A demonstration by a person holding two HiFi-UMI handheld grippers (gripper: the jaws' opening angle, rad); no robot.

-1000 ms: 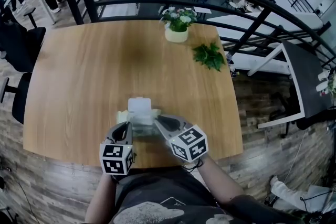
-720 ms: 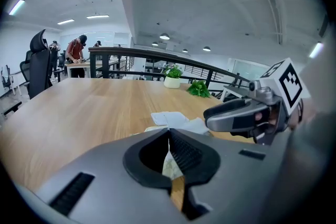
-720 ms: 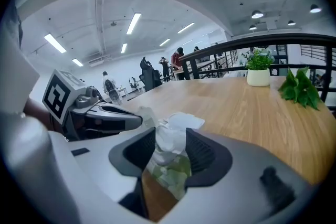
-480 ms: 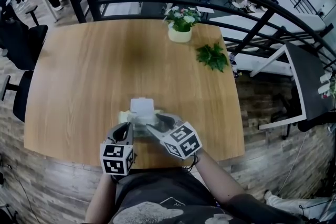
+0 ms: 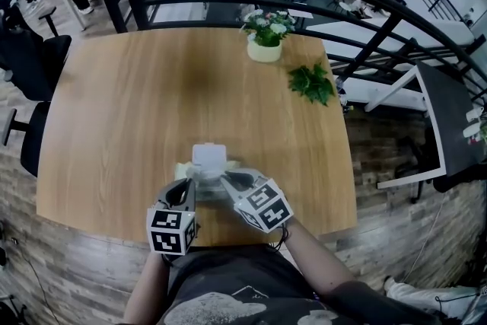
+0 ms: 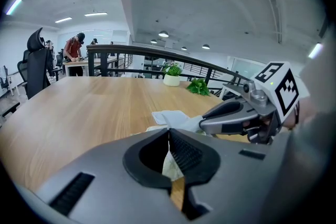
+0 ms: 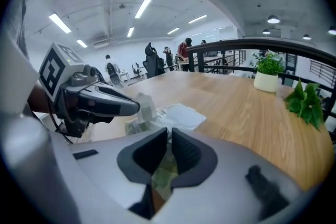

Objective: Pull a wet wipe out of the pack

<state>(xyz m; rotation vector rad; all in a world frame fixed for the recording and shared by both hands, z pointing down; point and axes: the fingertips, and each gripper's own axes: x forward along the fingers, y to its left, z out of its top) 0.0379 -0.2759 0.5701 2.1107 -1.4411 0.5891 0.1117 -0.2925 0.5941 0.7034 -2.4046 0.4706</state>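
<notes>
**Wet wipe pack** (image 5: 204,173): lower centre of the head view, on the table (image 5: 129,103) close to its near edge. Its white flip lid (image 5: 209,155) lies open toward the upper frame.

**My left gripper** (image 5: 185,186): fingers fully together at the pack's lower-left corner. Whether they nip the film I cannot tell.

**My right gripper** (image 5: 226,179): closing, with only a slit left between the fingers. The pack's greenish top shows through the slit, and no wipe is visibly pinched.

**Handling:** a crumpled pale tuft (image 7: 143,108) stands at the opening, probably the wipe. I judge it light, limp, damp and easily torn. The pack looks soft and apt to lift along with it. The best hold is low on the tuft, with the pack pinned down.

**Writing:** no brand or print is legible. The cubes carry only square markers.
</notes>
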